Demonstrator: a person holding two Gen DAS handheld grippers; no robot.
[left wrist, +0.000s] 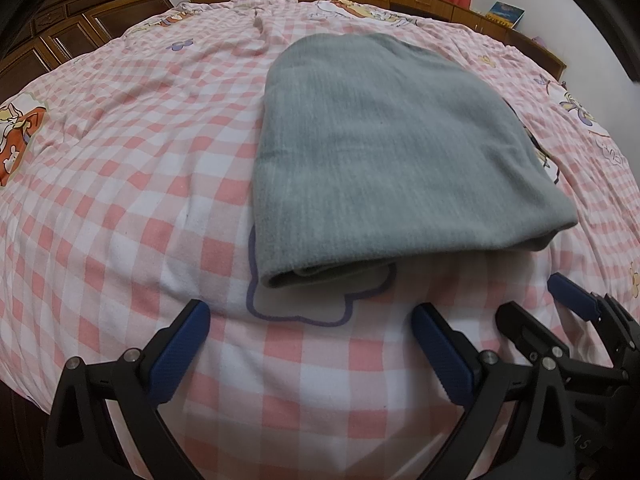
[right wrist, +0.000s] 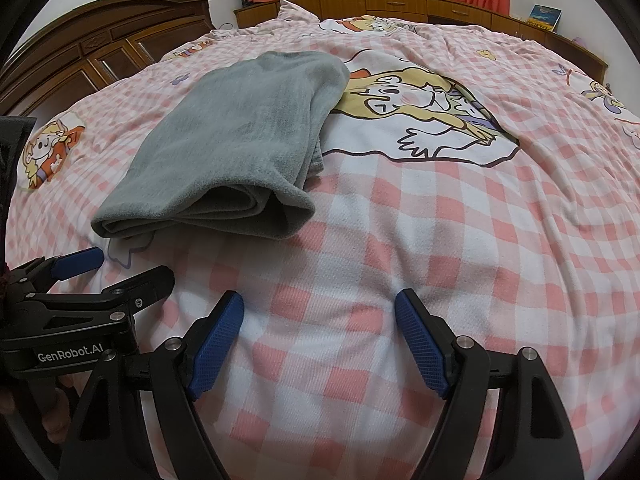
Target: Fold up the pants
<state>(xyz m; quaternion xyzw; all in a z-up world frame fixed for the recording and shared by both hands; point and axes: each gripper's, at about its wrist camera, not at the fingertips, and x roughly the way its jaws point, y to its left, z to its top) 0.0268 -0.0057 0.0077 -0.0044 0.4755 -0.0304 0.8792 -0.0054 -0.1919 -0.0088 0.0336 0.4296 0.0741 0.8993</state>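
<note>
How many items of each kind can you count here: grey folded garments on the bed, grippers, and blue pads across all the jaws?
Grey folded pants: 1
Grippers: 2, the left gripper and the right gripper, both with jaws open and apart from the pants
Blue pads: 4, two on each gripper
Total: 7

Folded grey pants (right wrist: 240,136) lie left of centre on the bed (right wrist: 400,240). The right gripper (right wrist: 320,344) spreads empty at bottom; the left gripper (right wrist: 120,276) sits lower left.
</note>
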